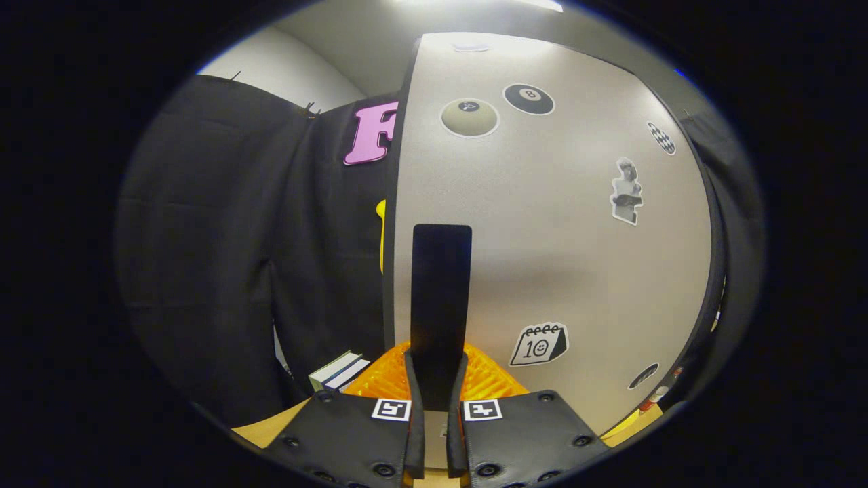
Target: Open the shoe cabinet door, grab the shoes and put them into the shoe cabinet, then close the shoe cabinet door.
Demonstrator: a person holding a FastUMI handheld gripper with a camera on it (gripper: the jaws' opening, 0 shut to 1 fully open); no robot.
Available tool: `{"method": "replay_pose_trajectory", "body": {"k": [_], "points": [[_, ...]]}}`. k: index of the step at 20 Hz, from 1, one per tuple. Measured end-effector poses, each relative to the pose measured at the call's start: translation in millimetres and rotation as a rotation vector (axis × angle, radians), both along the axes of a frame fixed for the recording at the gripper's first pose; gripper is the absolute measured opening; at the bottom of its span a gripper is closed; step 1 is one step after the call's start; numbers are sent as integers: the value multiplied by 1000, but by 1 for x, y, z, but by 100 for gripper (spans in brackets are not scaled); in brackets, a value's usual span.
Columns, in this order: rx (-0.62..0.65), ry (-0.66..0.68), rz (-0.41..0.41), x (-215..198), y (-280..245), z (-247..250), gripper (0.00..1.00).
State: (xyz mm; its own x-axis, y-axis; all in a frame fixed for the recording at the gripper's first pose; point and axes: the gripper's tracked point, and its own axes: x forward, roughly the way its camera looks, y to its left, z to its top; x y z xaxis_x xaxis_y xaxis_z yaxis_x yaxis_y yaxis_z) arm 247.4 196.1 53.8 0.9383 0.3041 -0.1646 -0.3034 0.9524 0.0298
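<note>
1. Between the fingers, the gripper [435, 390] is clenched on a dark upright handle [441, 298], both fingers pressing its lower end from either side.
2. Straight ahead, that handle's long axis runs vertically up the pale shoe cabinet door [563, 244], close to the door's left edge, so I judge any pull must swing that edge outward.
3. Just beyond the fingers, something orange and ribbed [485, 376] lies low, partly covered by them; I cannot say what it is.
4. Left of it sits a small stack of books [337, 371] on the tan surface [261, 428].
5. Whatever lies behind the door is hidden, so the cabinet's inside cannot be judged.
</note>
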Motion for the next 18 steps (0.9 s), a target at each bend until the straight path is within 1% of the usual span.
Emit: {"method": "replay_pose_trajectory", "body": {"k": [4, 8, 12, 18], "points": [[17, 16, 59, -43, -16, 8, 14], [22, 33, 93, -79, -38, 14, 14], [28, 38, 101, -111, -63, 19, 14], [26, 54, 84, -160, -113, 26, 14]]}}
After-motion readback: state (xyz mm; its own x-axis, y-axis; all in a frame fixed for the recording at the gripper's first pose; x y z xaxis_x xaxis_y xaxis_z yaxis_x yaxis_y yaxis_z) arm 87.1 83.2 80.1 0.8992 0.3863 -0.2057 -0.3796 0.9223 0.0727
